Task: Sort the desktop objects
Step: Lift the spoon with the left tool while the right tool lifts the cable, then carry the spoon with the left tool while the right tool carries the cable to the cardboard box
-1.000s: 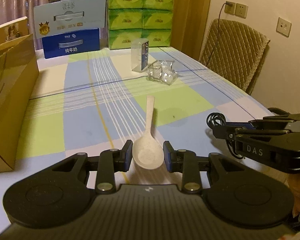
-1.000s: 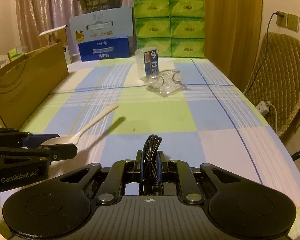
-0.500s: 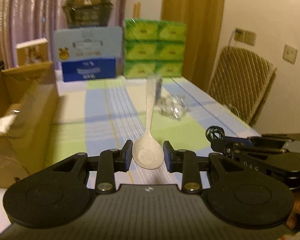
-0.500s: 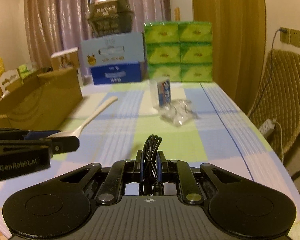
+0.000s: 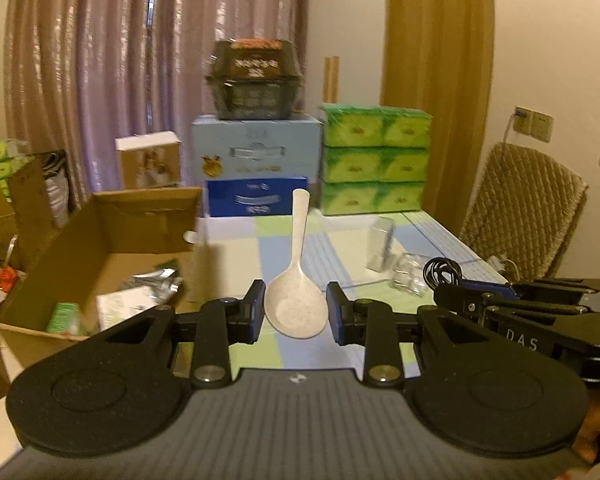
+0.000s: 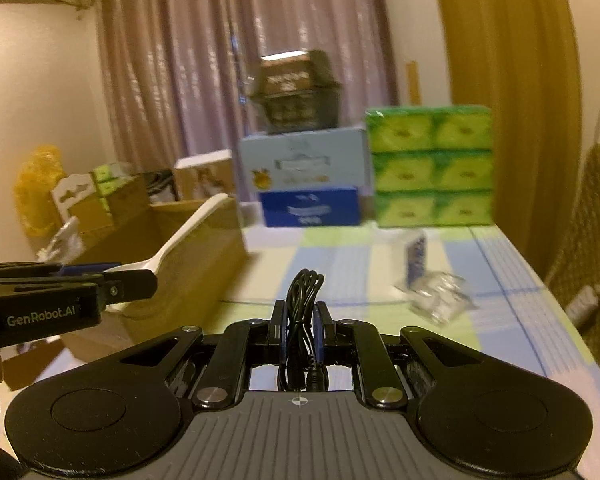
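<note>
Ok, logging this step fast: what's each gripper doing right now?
Left gripper: shut on the spoon, held by its bowl.
Right gripper: shut on the coiled black cable.

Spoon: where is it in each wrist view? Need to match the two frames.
Left wrist view: the spoon sits centre frame, bowl held between the jaws of the left gripper, handle pointing up and away.
Right wrist view: the spoon is at the left edge, sticking out of the left gripper, handle angled up to the right.
Shared landmark: the stack of green packs at the far end of the table.
</note>
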`<state>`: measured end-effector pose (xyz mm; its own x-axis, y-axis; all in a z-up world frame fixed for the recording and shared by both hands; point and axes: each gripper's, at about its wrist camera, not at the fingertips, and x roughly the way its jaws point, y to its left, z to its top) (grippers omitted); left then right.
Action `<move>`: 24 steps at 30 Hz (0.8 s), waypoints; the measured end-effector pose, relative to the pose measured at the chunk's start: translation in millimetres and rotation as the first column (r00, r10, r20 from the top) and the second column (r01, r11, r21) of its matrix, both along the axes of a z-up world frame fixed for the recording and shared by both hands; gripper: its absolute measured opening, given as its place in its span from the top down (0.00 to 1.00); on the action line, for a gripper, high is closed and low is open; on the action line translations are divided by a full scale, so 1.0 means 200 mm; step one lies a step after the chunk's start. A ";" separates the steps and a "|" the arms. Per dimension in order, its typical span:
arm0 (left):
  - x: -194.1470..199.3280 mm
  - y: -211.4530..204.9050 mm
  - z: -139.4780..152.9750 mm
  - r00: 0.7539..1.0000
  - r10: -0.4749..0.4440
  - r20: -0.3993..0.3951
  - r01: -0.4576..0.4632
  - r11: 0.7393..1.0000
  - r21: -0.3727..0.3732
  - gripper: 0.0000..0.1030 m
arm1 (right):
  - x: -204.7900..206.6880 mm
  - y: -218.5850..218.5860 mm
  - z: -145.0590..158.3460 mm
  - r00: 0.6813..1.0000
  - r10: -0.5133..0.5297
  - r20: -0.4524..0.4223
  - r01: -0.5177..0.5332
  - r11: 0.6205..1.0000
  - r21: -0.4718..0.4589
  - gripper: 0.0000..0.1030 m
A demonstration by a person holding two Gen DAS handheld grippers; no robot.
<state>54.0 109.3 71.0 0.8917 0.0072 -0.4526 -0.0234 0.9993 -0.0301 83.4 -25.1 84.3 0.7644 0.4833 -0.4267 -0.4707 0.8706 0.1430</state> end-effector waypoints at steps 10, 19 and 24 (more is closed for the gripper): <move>-0.12 0.31 0.10 0.995 0.095 -0.009 -0.095 0.995 0.033 0.74 | 0.01 0.36 0.14 0.991 0.132 0.017 -0.132 0.991 0.014 0.91; -0.19 0.61 0.10 0.986 0.165 -0.034 -0.163 0.986 0.042 0.74 | 0.06 0.66 0.19 0.974 0.225 0.028 -0.225 0.974 -0.003 0.91; -0.18 0.78 0.10 0.980 0.192 -0.050 -0.190 0.981 0.035 0.74 | 0.15 0.80 0.20 0.969 0.246 0.022 -0.246 0.969 -0.012 0.91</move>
<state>18.3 265.0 91.2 0.8471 0.1896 -0.4964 -0.2147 0.9767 0.0066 113.5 134.8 125.0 0.6323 0.6537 -0.4158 -0.6736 0.7290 0.1219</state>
